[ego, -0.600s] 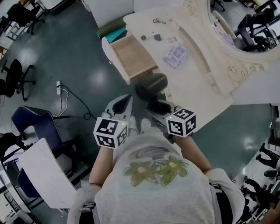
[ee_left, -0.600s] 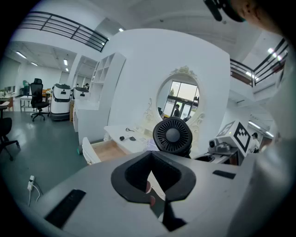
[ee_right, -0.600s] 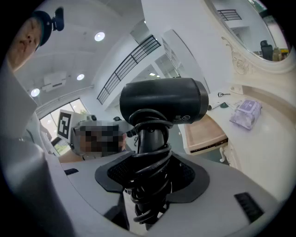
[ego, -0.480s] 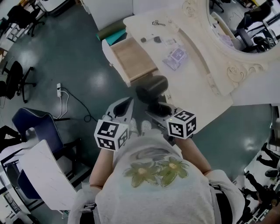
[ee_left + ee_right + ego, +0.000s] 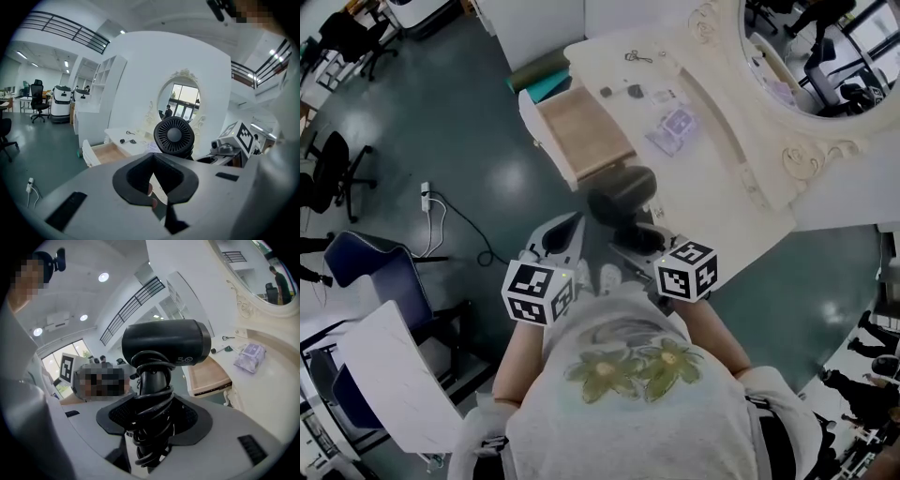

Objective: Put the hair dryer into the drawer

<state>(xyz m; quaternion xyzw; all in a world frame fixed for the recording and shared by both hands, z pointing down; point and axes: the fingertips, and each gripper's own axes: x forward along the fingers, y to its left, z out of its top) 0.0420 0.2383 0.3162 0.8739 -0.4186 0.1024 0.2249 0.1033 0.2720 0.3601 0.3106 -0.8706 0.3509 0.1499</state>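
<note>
A black hair dryer [image 5: 623,190] stands upright with its cord wound round the handle, and my right gripper [image 5: 635,234] is shut on that handle. In the right gripper view the dryer's barrel [image 5: 166,343] lies crosswise above the jaws of the right gripper [image 5: 152,427]. The open wooden drawer [image 5: 581,127] juts from the cream vanity, beyond and a little left of the dryer. My left gripper [image 5: 572,228] hovers just left of the dryer, shut and empty. In the left gripper view the left gripper [image 5: 157,187] shows the dryer's rear grille [image 5: 174,136] ahead on the right and the drawer [image 5: 110,152] on the left.
The vanity top [image 5: 722,178] carries a purple pack [image 5: 673,125] and small dark items; an oval mirror [image 5: 811,56] stands behind. A teal roll [image 5: 539,70] lies by the drawer. A power strip with cable [image 5: 427,187], a blue chair [image 5: 375,272] and a white table [image 5: 394,375] are on the left.
</note>
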